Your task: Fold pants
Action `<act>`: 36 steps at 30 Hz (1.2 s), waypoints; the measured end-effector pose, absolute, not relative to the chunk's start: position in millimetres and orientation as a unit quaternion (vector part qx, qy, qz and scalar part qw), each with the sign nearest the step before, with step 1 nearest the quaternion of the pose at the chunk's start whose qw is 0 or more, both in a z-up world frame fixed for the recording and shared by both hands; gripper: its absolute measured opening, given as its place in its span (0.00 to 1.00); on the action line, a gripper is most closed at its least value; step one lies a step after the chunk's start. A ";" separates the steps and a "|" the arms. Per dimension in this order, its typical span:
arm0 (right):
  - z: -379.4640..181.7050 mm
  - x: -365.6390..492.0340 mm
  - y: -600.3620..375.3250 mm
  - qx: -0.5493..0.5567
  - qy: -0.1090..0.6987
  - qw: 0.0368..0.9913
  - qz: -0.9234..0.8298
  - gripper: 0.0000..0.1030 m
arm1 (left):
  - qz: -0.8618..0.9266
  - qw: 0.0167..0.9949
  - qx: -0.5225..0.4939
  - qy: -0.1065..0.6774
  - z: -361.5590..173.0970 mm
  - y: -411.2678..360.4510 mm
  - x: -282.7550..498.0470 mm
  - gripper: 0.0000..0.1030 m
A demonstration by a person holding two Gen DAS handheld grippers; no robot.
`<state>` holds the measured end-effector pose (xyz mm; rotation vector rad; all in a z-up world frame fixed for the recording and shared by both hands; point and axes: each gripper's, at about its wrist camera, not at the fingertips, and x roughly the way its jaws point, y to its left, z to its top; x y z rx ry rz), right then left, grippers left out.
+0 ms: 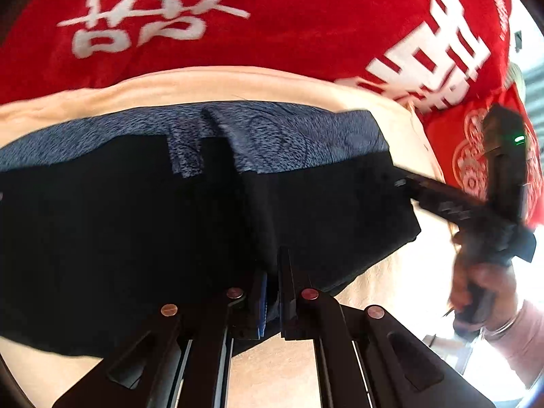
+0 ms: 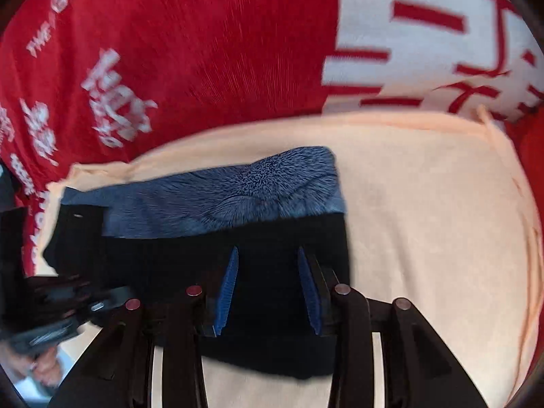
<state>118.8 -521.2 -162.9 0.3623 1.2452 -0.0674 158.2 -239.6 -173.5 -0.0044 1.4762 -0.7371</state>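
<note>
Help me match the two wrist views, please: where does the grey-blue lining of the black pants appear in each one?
Left wrist: the grey-blue lining is a wide band across the centre, above the black pants.
Right wrist: the lining sits centre-left, above the black cloth.
Shared landmark: the peach sheet beneath the pants.

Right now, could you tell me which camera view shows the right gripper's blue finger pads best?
The right wrist view: the right gripper stands open over the black pants, and both blue finger pads show full length. In the left wrist view that gripper is seen only from outside, at the pants' far right edge, with no blue visible.
</note>
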 end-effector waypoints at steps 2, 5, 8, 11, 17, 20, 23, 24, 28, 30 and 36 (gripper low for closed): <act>-171.4 124.2 -511.1 0.148 0.585 0.796 -0.037 0.45 | -0.299 0.693 0.012 0.656 -168.5 -238.2 158.1 0.37; -166.2 121.3 -495.9 0.115 0.586 0.801 -0.038 0.47 | -0.268 0.724 0.010 0.635 -156.6 -225.5 157.0 0.65; -158.2 116.9 -483.5 0.109 0.588 0.801 -0.025 0.47 | -0.233 0.737 0.023 0.634 -152.7 -212.2 157.0 0.68; -154.4 116.5 -468.2 0.120 0.589 0.799 -0.004 0.47 | -0.173 0.740 0.057 0.647 -158.7 -195.2 157.0 0.68; -158.5 123.0 -414.6 0.138 0.604 0.783 0.053 0.47 | -0.125 0.736 0.065 0.662 -169.8 -156.7 155.7 0.68; -167.6 122.6 -386.3 0.132 0.621 0.770 0.069 0.48 | -0.107 0.732 0.067 0.670 -175.9 -138.9 154.8 0.68; -170.2 117.3 -367.0 0.099 0.621 0.775 0.055 0.51 | -0.095 0.726 0.059 0.679 -181.0 -119.9 152.6 0.68; -170.6 117.8 -364.5 0.096 0.624 0.774 0.056 0.51 | -0.091 0.725 0.056 0.681 -182.1 -114.6 151.8 0.68; -170.9 116.2 -352.6 0.078 0.634 0.766 0.065 0.51 | -0.079 0.725 0.052 0.682 -184.6 -96.4 149.1 0.68; -171.2 115.6 -341.1 0.040 0.637 0.767 0.066 0.52 | -0.076 0.725 0.050 0.682 -185.5 -88.3 148.5 0.68; -171.3 119.6 -335.0 0.046 0.648 0.758 0.052 0.52 | -0.071 0.729 0.043 0.680 -187.8 -59.8 146.4 0.68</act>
